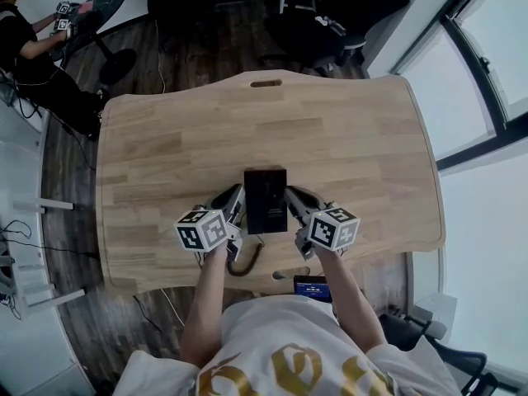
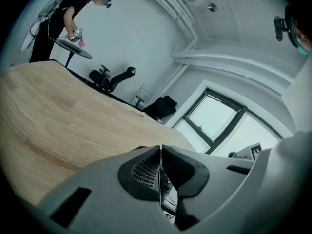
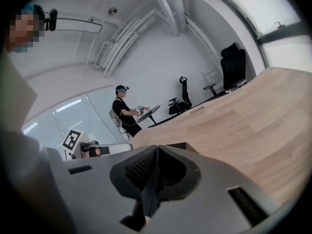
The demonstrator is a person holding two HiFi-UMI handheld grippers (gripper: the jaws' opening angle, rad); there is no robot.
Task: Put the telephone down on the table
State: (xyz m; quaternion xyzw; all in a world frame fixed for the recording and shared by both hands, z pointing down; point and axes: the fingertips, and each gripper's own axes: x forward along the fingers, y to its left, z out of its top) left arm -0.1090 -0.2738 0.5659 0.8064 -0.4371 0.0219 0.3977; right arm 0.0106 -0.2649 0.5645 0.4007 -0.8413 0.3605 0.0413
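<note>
In the head view a black telephone [image 1: 265,198] lies lengthwise near the front middle of the wooden table [image 1: 181,147]. Its coiled cord [image 1: 250,258] trails towards the table's front edge. My left gripper [image 1: 237,193] is right up against the telephone's left side and my right gripper [image 1: 290,193] against its right side. Whether the telephone rests on the table or hangs just above it I cannot tell. In the left gripper view the left gripper [image 2: 161,151] has its jaws pressed together with nothing between them. The right gripper [image 3: 156,151] shows the same.
A small lit device [image 1: 311,285] sits at the table's front edge by my right arm. Another person [image 1: 25,48] works at a round side table [image 1: 95,11] at the far left. Office chairs [image 1: 313,23] stand behind the table and windows [image 1: 487,64] run along the right.
</note>
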